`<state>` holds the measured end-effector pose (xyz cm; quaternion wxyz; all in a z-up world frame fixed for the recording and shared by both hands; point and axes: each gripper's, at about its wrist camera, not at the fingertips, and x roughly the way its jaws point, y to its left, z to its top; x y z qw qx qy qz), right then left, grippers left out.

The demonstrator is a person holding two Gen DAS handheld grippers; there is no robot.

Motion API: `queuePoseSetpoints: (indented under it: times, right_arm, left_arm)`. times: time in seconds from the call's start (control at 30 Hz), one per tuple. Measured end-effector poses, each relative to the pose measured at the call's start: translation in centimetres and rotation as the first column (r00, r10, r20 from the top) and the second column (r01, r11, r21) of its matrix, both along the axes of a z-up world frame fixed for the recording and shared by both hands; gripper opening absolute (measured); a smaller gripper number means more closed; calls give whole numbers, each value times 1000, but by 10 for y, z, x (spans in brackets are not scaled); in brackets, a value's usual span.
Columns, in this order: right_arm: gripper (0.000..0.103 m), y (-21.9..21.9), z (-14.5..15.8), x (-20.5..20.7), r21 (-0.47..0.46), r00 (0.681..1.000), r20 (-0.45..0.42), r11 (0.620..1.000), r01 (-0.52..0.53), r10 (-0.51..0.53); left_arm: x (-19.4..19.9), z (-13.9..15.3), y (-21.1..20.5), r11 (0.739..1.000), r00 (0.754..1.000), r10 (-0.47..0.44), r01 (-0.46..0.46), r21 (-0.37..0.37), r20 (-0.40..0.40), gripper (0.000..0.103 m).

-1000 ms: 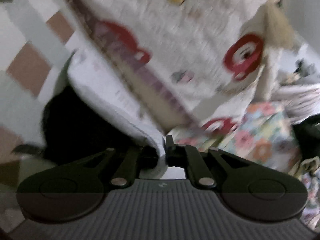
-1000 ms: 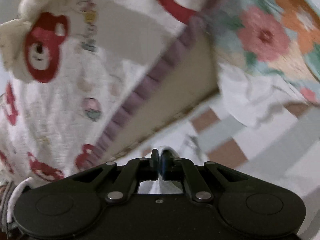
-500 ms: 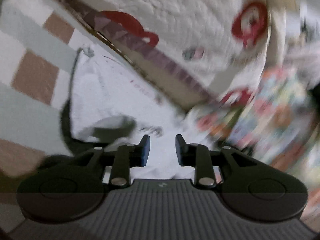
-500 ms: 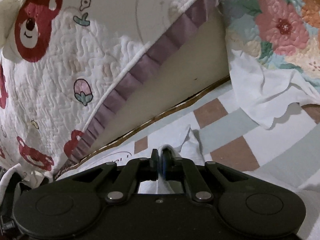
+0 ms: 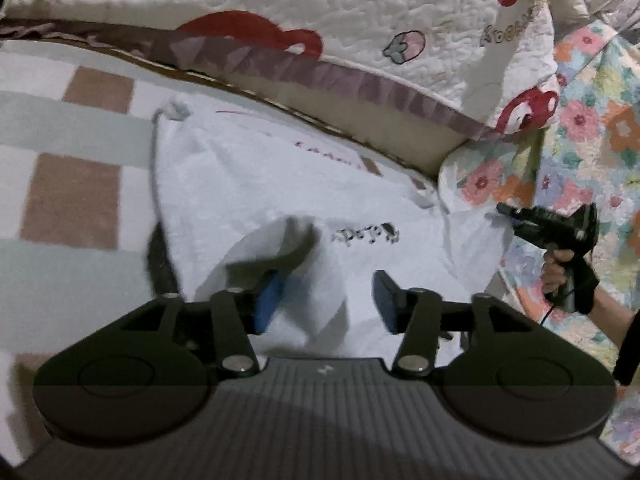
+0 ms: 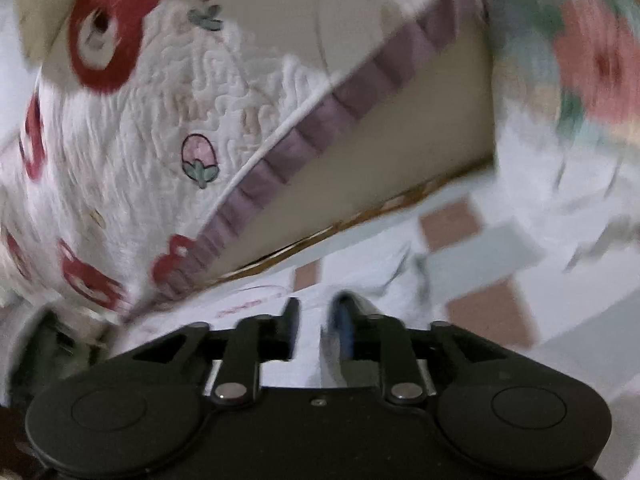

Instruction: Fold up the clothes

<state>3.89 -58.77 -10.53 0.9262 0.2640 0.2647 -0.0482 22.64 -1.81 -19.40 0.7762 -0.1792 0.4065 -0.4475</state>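
My left gripper [image 5: 326, 300] is spread wide and grips nothing; a raised fold of the white garment [image 5: 280, 184] stands between its fingers, close to the left blue pad [image 5: 268, 304], though blur hides whether it touches. The garment lies flat across the middle of the left view on the checked blanket [image 5: 72, 192], with dark lettering just above my fingers and a red line of print nearer the top. Behind it, along the upper frame, runs the white quilt [image 5: 360, 12] with red bears and a purple border. At the right edge, over the floral quilt [image 5: 592, 120], a hand [image 5: 558, 272] holds my right gripper [image 5: 508, 211]. In the blurred right view, that gripper [image 6: 314, 316] is parted a little, white cloth [image 6: 256, 300] beneath it.
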Motion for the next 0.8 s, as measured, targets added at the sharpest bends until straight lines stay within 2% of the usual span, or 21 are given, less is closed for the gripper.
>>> queuePoseSetpoints:
  times: [0.03, 0.07, 0.1, 0.17, 0.2, 0.27, 0.33, 0.37, 0.4, 0.43, 0.5, 0.57, 0.63, 0.73, 0.8]
  right_arm:
    - [32, 5, 1, -1, -69, 1000, 3, 998, 5, -5]
    - [33, 7, 1, -2, -88, 1000, 3, 996, -11, 12]
    - [39, 6, -1, -2, -68, 1000, -5, 997, -31, 31]
    - [42, 4, -8, -3, -27, 998, -19, 998, -60, 60]
    - [42, 5, -10, -3, -26, 998, -38, 998, -54, 53]
    - [42, 10, -13, -2, -33, 996, -78, 998, -50, 47]
    - [42, 32, -8, -3, -109, 995, -83, 992, -66, 57]
    - [36, 44, -5, -1, -130, 989, -98, 984, -120, 107]
    - [26, 56, -3, 1, -149, 981, -115, 973, -174, 158]
    - [22, 69, 0, 6, -175, 964, -162, 955, -238, 211]
    - [21, 88, 3, 13, -216, 932, -236, 920, -327, 276]
    - [22, 101, 2, 15, -273, 911, -295, 888, -371, 290]
    - [24, 105, -2, 17, -266, 894, -328, 878, -399, 307]
    - [24, 105, -6, 18, -275, 895, -340, 880, -388, 288]
    - [24, 107, -9, 18, -312, 896, -362, 872, -376, 257]
  left_arm:
    - [1, -3, -2, 1000, 1000, -1, 0, -23, -21, 66]
    - [3, -6, -5, 999, 999, -2, 0, -46, -42, 66]
    - [4, -10, -7, 998, 998, -9, 4, -65, -64, 63]
    - [1, -13, -11, 996, 995, -55, 49, -76, -81, 19]
    - [-2, -11, -12, 996, 995, -69, 64, -66, -71, 3]
    - [-4, -9, -12, 996, 995, -69, 64, -64, -70, 3]
    - [-4, -8, -9, 996, 995, -53, 47, -73, -80, 3]
    - [-4, -8, -8, 996, 995, -46, 39, -77, -86, 3]
    - [-3, -8, -7, 996, 995, -38, 30, -82, -91, 3]
    - [-3, -7, -5, 996, 995, -30, 22, -86, -97, 3]
    - [-3, -7, -3, 996, 994, -15, 5, -94, -107, 3]
    - [-3, -6, 0, 995, 993, 0, -13, -102, -118, 3]
    - [-3, -9, -3, 996, 992, -1, -11, -91, -123, 4]
    - [-5, -13, -12, 999, 994, -8, 3, -49, -109, 4]
    - [-4, -15, -17, 1000, 995, -5, 3, -17, -95, 5]
